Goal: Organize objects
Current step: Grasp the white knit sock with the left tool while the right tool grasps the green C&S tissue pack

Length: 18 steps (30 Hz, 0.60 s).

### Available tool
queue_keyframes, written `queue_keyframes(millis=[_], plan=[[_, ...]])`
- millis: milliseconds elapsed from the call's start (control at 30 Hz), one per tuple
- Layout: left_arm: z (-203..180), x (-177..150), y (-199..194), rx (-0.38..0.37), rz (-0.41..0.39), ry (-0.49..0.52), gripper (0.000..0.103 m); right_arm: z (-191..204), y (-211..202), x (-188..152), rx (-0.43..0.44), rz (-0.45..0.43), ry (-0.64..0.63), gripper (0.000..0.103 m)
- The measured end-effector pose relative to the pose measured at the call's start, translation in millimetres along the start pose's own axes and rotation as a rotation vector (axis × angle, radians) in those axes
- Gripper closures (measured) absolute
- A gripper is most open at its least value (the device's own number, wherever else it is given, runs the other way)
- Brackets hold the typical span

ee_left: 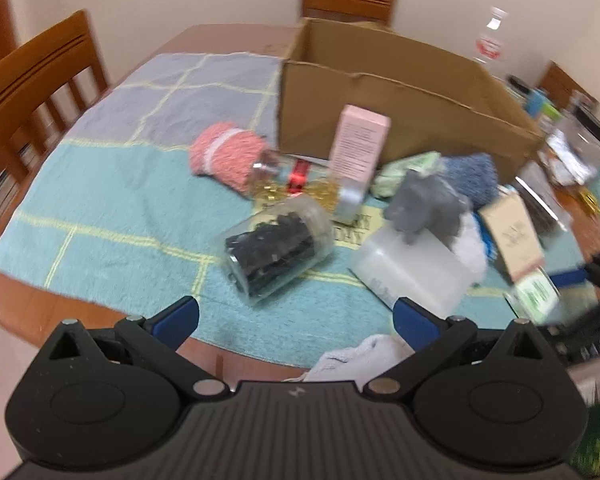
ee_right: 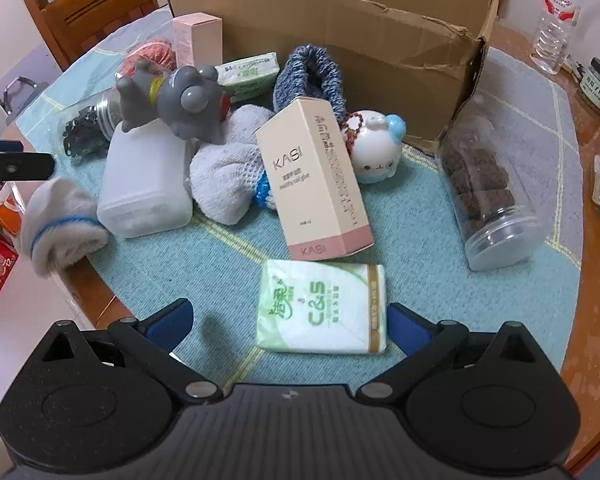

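On the left, the left tongs [ee_left: 296, 318] hang released over the worktop [ee_left: 100, 312] edge, nothing between them. Over on the right, the right tongs [ee_right: 288, 320] are spread wide too, straddling the tissue pack [ee_right: 322, 308] lying flat on the towel [ee_right: 420, 240], long axis roughly side to side, near the cardboard box [ee_right: 340, 32]. Risk I'd guess: soft pack squishes or slips, or the KASI carton [ee_right: 316, 184] just behind gets bumped.

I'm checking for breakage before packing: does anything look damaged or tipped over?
The cardboard box has a torn, ragged front rim. Two clear jars lie on their sides: one of brown chunks, one of black clips. Nothing looks spilled.
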State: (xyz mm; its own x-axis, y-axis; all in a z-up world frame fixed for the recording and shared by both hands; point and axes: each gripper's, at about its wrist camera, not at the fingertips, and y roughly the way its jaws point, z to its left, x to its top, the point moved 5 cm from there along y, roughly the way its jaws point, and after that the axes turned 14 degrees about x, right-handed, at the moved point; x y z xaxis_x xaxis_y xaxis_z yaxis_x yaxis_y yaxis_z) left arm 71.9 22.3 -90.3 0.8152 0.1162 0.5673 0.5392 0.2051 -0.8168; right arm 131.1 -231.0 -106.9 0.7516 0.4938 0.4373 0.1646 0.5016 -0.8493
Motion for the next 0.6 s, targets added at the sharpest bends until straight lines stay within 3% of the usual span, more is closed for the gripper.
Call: queue_keyframes(millis=[200, 300, 400, 600], plan=[[-20, -22, -7, -0.07, 0.008, 0.145, 0.001, -4, 0, -1, -0.016, -0.003, 0.018, 0.0], [-31, -36, -12, -0.141, 0.011, 0.24, 0.001, -2, 6, 2, -0.008, 0.0, 0.024, 0.0], [-40, -44, -5, -0.147, 0.034, 0.299, 0.001, -2, 5, 1, -0.012, 0.001, 0.023, 0.0], [-44, -43, 6, -0.164, 0.033, 0.295, 0.005, -3, 7, 3, -0.028, -0.005, 0.023, 0.0]])
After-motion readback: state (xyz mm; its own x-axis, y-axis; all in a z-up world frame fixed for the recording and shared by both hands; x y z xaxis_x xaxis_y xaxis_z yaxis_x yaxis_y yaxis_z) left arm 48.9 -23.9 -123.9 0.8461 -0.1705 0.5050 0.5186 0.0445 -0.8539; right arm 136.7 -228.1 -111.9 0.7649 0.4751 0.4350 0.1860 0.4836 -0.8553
